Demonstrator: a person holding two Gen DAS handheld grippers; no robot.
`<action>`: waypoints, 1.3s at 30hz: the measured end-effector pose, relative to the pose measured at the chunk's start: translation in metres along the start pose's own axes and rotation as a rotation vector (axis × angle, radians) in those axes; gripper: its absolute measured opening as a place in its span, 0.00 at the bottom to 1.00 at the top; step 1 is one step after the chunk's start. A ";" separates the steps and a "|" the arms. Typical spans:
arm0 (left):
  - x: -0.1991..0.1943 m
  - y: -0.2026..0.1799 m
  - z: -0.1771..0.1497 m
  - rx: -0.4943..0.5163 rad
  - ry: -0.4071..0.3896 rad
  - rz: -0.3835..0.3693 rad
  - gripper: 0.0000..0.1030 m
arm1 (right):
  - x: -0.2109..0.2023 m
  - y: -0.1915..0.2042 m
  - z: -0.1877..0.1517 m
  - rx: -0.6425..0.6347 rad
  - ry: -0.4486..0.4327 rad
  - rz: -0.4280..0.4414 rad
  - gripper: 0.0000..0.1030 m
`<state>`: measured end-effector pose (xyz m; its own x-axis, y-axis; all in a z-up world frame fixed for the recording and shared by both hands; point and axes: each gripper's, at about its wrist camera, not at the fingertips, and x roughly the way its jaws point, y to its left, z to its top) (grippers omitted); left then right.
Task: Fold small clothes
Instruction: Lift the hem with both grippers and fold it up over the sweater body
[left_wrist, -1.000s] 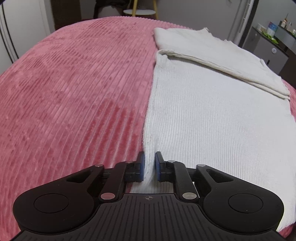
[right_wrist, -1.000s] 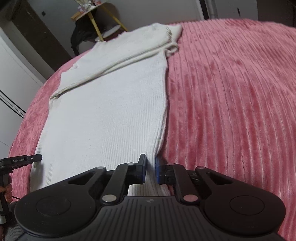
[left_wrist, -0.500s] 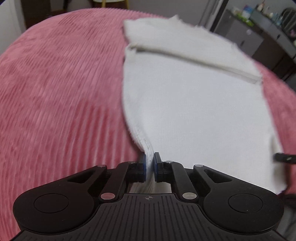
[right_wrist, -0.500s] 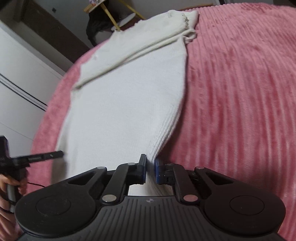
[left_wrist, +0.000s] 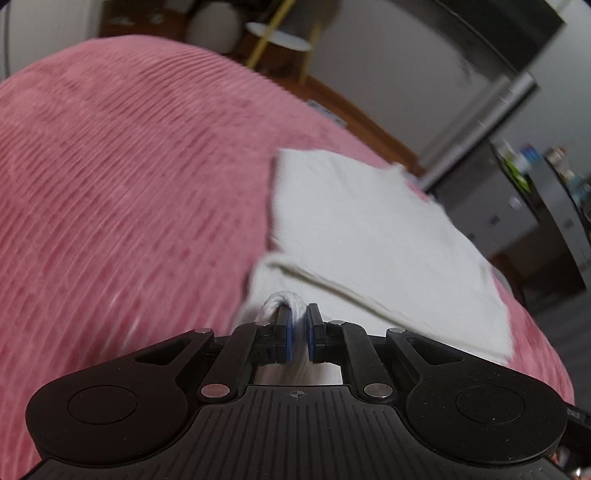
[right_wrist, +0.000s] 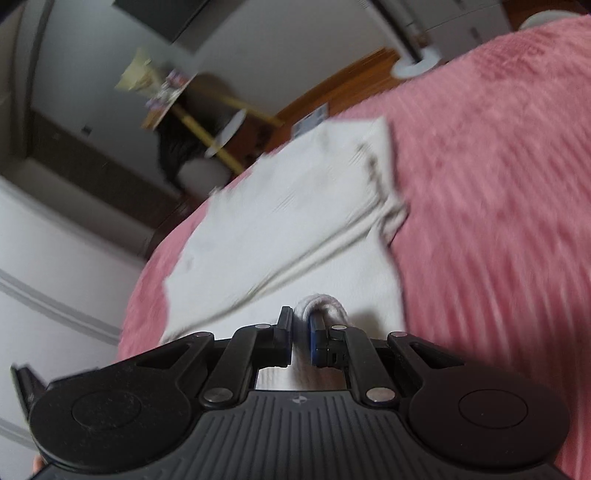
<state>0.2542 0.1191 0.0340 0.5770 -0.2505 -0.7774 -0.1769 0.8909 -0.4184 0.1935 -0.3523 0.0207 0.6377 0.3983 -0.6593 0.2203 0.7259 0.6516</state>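
Left gripper (left_wrist: 299, 328): jaws pinching the left hem corner of the sweater (left_wrist: 369, 236), lifted off the pink bed (left_wrist: 129, 192) where a second ago it lay flat. Right gripper (right_wrist: 301, 332): jaws clamping the right hem corner, likewise raised. Sweater (right_wrist: 288, 221): hem travelling toward the folded-over sleeves at the far end; bottom-to-top fold looks about halfway.

Ribbed pink bedspread (left_wrist: 129, 192), yellow-legged stool (left_wrist: 279, 35) (blurred), grey cabinet (left_wrist: 524, 221), wooden floor (right_wrist: 351, 88)
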 end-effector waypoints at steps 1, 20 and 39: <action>0.007 0.003 0.003 -0.016 -0.002 0.021 0.10 | 0.006 -0.003 0.006 0.008 -0.022 -0.011 0.08; -0.014 -0.013 -0.100 0.868 -0.205 0.249 0.49 | 0.007 0.042 -0.063 -0.921 -0.119 -0.305 0.41; 0.024 -0.042 -0.085 1.026 -0.230 0.088 0.06 | 0.045 0.077 -0.043 -0.972 -0.106 -0.169 0.00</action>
<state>0.2075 0.0431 -0.0074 0.7513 -0.1872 -0.6329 0.4718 0.8229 0.3166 0.2075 -0.2546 0.0252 0.7270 0.2295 -0.6471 -0.3564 0.9317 -0.0699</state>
